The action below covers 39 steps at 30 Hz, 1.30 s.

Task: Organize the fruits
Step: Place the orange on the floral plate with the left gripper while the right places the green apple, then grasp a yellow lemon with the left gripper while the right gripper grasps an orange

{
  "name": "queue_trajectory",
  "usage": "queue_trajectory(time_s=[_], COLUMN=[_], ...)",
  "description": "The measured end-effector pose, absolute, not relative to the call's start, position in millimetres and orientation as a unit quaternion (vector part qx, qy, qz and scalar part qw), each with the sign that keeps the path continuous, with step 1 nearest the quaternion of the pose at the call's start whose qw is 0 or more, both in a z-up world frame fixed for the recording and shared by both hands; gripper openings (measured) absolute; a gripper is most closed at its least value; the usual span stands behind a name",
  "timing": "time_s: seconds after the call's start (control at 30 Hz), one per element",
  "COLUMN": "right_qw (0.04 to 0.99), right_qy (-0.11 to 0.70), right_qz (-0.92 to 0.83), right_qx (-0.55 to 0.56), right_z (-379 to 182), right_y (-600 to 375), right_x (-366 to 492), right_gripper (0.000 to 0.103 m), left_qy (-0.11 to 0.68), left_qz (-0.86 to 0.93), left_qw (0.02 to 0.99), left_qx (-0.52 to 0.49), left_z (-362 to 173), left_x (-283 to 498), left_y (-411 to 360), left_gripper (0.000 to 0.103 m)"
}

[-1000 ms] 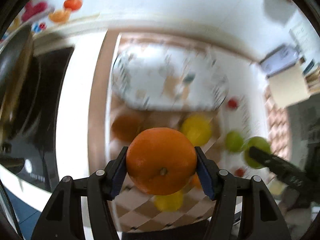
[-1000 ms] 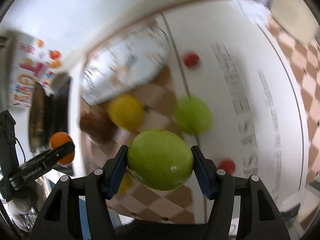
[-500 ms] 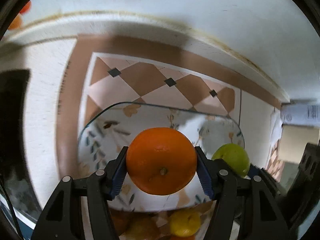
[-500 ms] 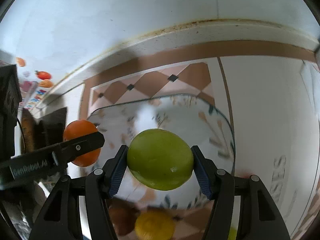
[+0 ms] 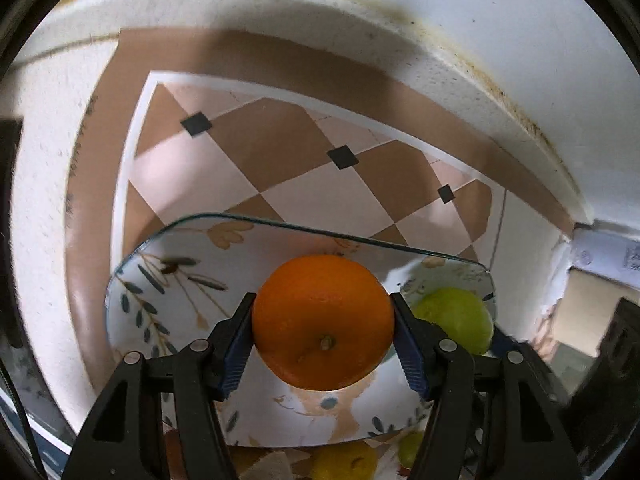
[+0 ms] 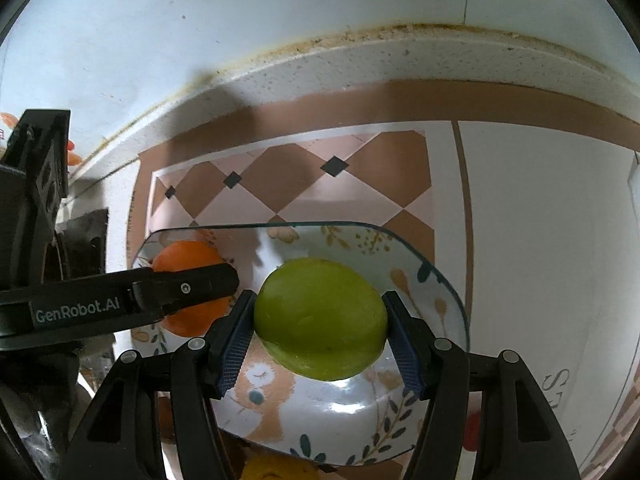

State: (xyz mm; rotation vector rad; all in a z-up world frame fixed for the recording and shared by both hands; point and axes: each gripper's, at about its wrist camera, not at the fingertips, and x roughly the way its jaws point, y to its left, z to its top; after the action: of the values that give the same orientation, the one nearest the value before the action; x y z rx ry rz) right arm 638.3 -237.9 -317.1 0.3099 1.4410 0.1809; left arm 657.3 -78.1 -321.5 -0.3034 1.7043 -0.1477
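left gripper (image 5: 323,326): jaws opening, orange (image 5: 322,322) sits between the blue pads (image 5: 236,350); a thin gap shows at each side, so prob. let go or just about to

right gripper (image 6: 320,326): jaws opening too, green fruit (image 6: 321,318) between the pads; left pad looks just clear, right pad very close, can't tell if it's touching

where the fruit is: both over the glass plate (image 5: 168,276) w/ leaf + animal print, orange toward plate's left, green one toward its right, near each other; can't tell if either rests on the glass yet

step: looks like the release onto the plate, both hands at once

risk 1: round fruit on smooth glass, plate looks shallow; if dropped from above it could roll off the edge onto the tiled mat (image 5: 280,152)

risk 2: the two grippers are crowded side by side, left one's finger (image 6: 188,286) lies across the orange in right view; pulling out sideways could knock the other fruit

risk 3: a pad dragging on the way up could tip a fruit into its neighbour

around: yellow fruit (image 5: 344,462) + another green one (image 5: 410,446) at the plate's near edge, still off it; small red thing (image 6: 472,430) on the white mat

in the way: nothing betw. fruit and plate; counter's raised back edge (image 6: 400,44) and wall well behind
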Motion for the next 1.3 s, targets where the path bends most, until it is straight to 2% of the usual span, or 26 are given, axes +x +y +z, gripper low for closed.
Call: queue_trajectory(time_s=[0.03,0.07,0.1,0.17,0.23,0.4,0.63,0.8,1.3], right_qw=[0.737,0.738,0.737,0.738,0.738,0.749,0.778,0.789,0.831], right_qy=[0.656,0.655,0.656,0.656,0.659,0.655,0.625,0.612,0.552], right_qz=[0.08,0.077,0.075,0.069,0.06,0.032,0.0,0.0,0.014], right_qx=[0.141,0.142,0.144,0.142,0.131,0.091,0.056,0.057,0.069], right_z=[-317,-316,-315,-311,-306,-286,-247,-223,-152], right_y=[-239,-240,-242,-245,-247,-255,-263,-265,-255], right_x=[639,639,640,639,637,619,578,541,444], right_gripper=[0.077,0.086,0.089,0.09,0.096,0.096,0.096,0.096,0.096], left_qy=[0.747,0.744,0.739,0.729,0.714,0.679,0.636,0.61,0.553], left_qz=[-0.067,-0.067,-0.068,-0.066,-0.057,-0.034,-0.009,-0.004,-0.004], left_qw=[0.65,0.656,0.662,0.676,0.696,0.733,0.771,0.792,0.832], left_qx=[-0.124,-0.113,-0.104,-0.082,-0.047,0.014,0.038,0.03,0.03], left_z=[-319,-315,-311,-303,-290,-264,-229,-196,-136], left_x=[657,657,657,656,653,627,570,534,441], left_y=[-82,-86,-89,-97,-105,-115,-103,-68,-54], left_gripper=[0.073,0.09,0.094,0.094,0.094,0.094,0.094,0.094,0.094])
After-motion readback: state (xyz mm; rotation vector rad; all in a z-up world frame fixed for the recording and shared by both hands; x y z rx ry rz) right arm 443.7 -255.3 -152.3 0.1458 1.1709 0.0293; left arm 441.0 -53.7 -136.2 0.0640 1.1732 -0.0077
